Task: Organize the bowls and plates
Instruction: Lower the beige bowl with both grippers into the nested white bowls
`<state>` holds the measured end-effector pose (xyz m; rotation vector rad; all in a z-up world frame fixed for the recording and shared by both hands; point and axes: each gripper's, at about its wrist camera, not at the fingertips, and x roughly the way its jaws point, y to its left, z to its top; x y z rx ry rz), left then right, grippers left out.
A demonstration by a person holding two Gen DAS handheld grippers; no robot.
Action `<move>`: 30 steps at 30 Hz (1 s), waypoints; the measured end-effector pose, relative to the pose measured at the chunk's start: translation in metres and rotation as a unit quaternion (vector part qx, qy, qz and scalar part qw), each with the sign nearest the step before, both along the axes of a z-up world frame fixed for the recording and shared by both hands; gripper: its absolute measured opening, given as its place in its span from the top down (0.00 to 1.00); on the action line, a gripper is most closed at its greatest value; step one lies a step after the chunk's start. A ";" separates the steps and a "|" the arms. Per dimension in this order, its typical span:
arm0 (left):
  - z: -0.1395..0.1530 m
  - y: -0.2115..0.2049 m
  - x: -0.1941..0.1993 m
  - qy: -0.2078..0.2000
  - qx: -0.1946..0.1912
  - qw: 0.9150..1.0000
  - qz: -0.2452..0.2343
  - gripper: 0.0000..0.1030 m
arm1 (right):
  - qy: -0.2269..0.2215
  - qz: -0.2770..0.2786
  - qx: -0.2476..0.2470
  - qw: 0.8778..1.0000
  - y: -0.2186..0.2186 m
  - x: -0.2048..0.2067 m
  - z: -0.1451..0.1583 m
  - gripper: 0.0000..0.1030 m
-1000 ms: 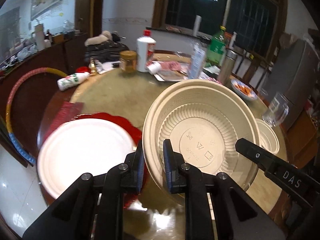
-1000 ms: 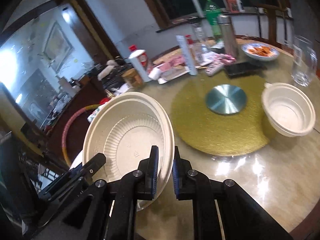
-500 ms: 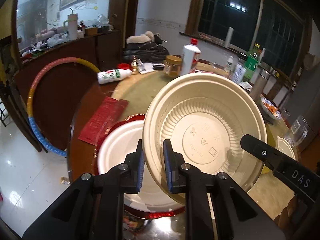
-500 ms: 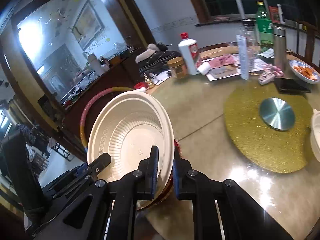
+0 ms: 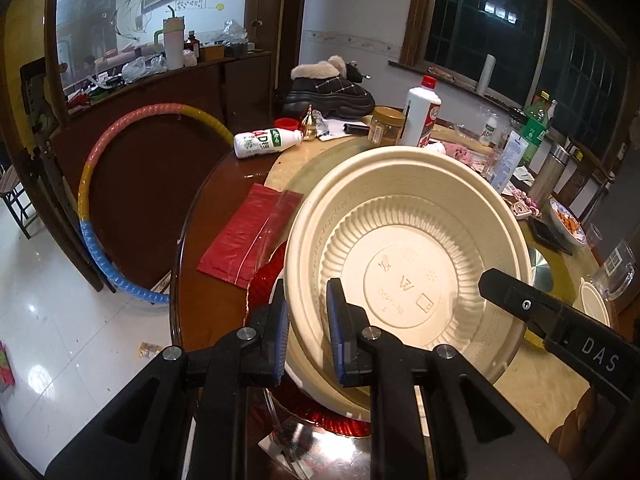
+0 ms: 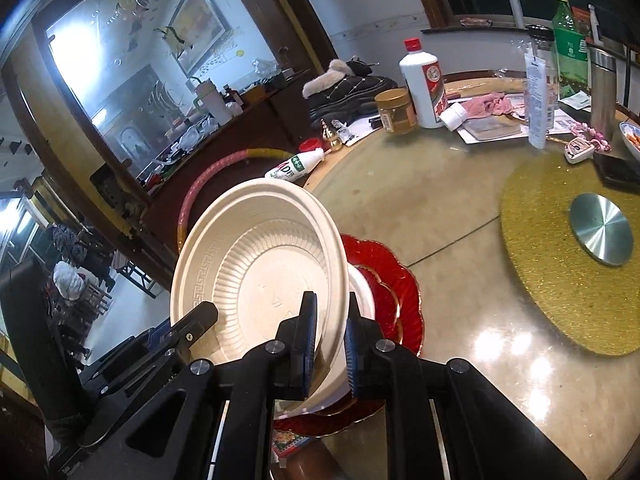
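Note:
A large cream plastic bowl (image 5: 404, 256) is held tilted between both grippers. My left gripper (image 5: 307, 330) is shut on its left rim. My right gripper (image 6: 330, 332) is shut on its right rim, and the bowl (image 6: 260, 272) leans steeply there. Under the bowl a white plate (image 6: 362, 292) lies on a red scalloped plate (image 6: 384, 276) at the table's near edge; the red plate's rim also shows in the left wrist view (image 5: 264, 276). A small cream bowl (image 5: 596, 306) sits at the far right.
A round table (image 6: 420, 208) carries a gold turntable mat (image 6: 560, 272), a white bottle (image 6: 424, 80), a jar (image 6: 396, 110), a lying milk bottle (image 5: 266, 142), a red packet (image 5: 244, 236) and a glass (image 5: 616, 272). A hoop (image 5: 104, 184) leans against a cabinet.
Both grippers have carried the big bowl leftward and down, over the white plate on the red plate. The bowl now hides most of the white plate.

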<state>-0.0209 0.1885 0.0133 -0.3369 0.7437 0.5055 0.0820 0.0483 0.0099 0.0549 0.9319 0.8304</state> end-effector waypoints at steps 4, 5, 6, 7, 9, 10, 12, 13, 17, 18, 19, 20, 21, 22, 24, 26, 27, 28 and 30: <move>-0.005 0.004 0.000 0.006 -0.005 1.000 0.001 0.85 | 0.008 0.004 -0.002 1.000 0.004 0.000 -0.005 0.88; -0.006 0.005 0.000 0.008 -0.006 1.000 0.002 0.85 | 0.009 0.005 -0.004 1.000 0.005 0.001 -0.006 0.88; -0.007 0.005 0.000 0.009 -0.007 1.000 0.003 0.85 | 0.010 0.005 -0.005 1.000 0.006 0.000 -0.007 0.88; -0.008 0.006 0.000 0.011 -0.008 1.000 0.003 0.85 | 0.012 0.006 -0.006 1.000 0.007 0.000 -0.008 0.88; -0.009 0.007 0.001 0.013 -0.009 1.000 0.004 0.85 | 0.014 0.007 -0.008 1.000 0.008 0.001 -0.012 0.88; -0.011 0.007 0.002 0.015 -0.009 1.000 0.004 0.85 | 0.015 0.008 -0.010 1.000 0.008 0.002 -0.013 0.88; -0.013 0.007 0.003 0.016 -0.008 1.000 0.004 0.85 | 0.018 0.007 -0.012 1.000 0.008 0.002 -0.016 0.88; -0.013 0.007 0.003 0.017 -0.006 1.000 0.003 0.85 | 0.020 0.007 -0.013 1.000 0.008 0.002 -0.017 0.88; -0.015 0.008 0.003 0.018 -0.006 1.000 0.003 0.85 | 0.023 0.008 -0.017 1.000 0.010 0.004 -0.020 0.88; -0.015 0.008 0.002 0.019 -0.006 1.000 0.003 0.85 | 0.023 0.008 -0.018 1.000 0.010 0.004 -0.021 0.88; -0.015 0.008 0.002 0.018 -0.007 1.000 0.003 0.85 | 0.023 0.008 -0.018 1.000 0.010 0.003 -0.020 0.88; -0.014 0.008 0.003 0.019 -0.007 1.000 0.002 0.85 | 0.024 0.007 -0.019 1.000 0.009 0.003 -0.020 0.88; -0.014 0.007 0.003 0.020 -0.006 1.000 0.002 0.85 | 0.023 0.007 -0.018 1.000 0.010 0.003 -0.020 0.88; -0.014 0.008 0.003 0.020 -0.005 1.000 0.001 0.85 | 0.024 0.007 -0.018 1.000 0.010 0.002 -0.020 0.88; -0.014 0.008 0.003 0.021 -0.007 1.000 0.001 0.85 | 0.022 0.007 -0.018 1.000 0.009 0.002 -0.019 0.88; -0.013 0.007 0.003 0.021 -0.004 1.000 0.002 0.85 | 0.023 0.008 -0.018 1.000 0.010 0.002 -0.020 0.87; -0.013 0.007 0.003 0.021 -0.004 1.000 0.002 0.85 | 0.022 0.008 -0.018 1.000 0.010 0.002 -0.020 0.87; -0.013 0.007 0.003 0.022 -0.003 1.000 0.002 0.85 | 0.023 0.009 -0.017 1.000 0.010 0.002 -0.020 0.87; -0.014 0.008 0.003 0.025 -0.003 1.000 0.003 0.85 | 0.030 0.011 -0.017 0.999 0.010 0.002 -0.022 0.86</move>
